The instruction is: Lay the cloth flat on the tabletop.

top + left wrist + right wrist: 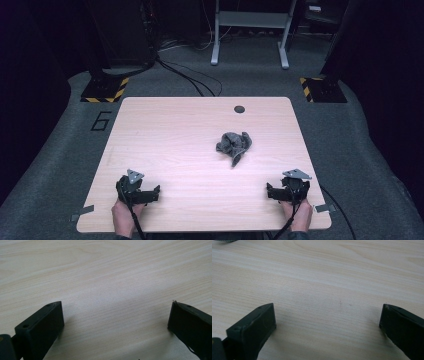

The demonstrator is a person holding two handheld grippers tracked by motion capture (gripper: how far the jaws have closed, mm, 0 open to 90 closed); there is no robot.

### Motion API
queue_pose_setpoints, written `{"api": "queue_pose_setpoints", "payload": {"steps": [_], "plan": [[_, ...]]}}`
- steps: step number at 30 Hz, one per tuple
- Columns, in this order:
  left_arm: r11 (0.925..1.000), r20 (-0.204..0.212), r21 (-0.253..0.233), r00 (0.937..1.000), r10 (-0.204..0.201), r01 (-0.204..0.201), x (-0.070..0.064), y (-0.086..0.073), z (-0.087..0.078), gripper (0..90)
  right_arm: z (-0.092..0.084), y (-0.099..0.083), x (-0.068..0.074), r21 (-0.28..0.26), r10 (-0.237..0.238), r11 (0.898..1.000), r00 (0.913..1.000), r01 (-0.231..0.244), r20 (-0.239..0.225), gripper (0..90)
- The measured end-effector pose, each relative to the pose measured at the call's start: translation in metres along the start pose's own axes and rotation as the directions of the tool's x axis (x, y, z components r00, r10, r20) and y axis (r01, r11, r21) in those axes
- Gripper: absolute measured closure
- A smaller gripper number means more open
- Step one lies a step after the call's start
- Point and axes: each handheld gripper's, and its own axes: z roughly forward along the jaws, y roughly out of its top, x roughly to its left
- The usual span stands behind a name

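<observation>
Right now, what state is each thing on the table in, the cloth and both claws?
Grey cloth: crumpled in a heap, lying on the table right of centre, untouched.
Left claw: open, jaws wide apart, nothing between them, resting near the table's near edge.
Right claw: open, jaws wide apart, nothing between them, near the near edge.
Table: bare light wood, small dark round hole near the far edge.

Grey carpet floor [60, 150], dark room, grey desk frame [250, 20] behind.
</observation>
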Motion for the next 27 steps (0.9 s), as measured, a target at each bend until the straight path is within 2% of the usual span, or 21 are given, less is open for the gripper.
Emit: {"api": "queue_pose_setpoints", "payload": {"steps": [15,21,25,26,27], "plan": [[1.0,-0.003,0.001,1.0,-0.002,0.002,0.0001,0.0003,0.0002,0.4,0.0004,0.0002,-0.0005,-0.001,0.001,1.0,1.0,-0.001,-0.002,0.0],[0.9998,-0.001,0.018,1.0,-0.004,0.004,0.0006,0.0004,-0.0008,0.4,0.0003,0.0005,-0.0006,0.001,-0.002,1.0,1.0,0.002,-0.003,0.1],[0.9999,-0.006,0.01,1.0,-0.005,0.005,0.0007,0.0004,0.0,0.4,0.0012,0.0048,0.0004,0.023,-0.004,1.0,1.0,0.004,-0.002,0.0],[0.9999,-0.007,0.01,1.0,-0.005,0.005,0.0007,0.0004,0.0,0.4,0.002,0.0062,-0.0006,0.026,-0.021,0.999,0.9998,0.021,-0.002,0.0],[0.9999,-0.007,0.009,1.0,-0.005,0.006,0.0006,0.0004,0.0,0.4,0.0024,0.0074,0.0001,0.029,-0.011,1.0,0.9999,0.011,-0.007,0.0]]}}
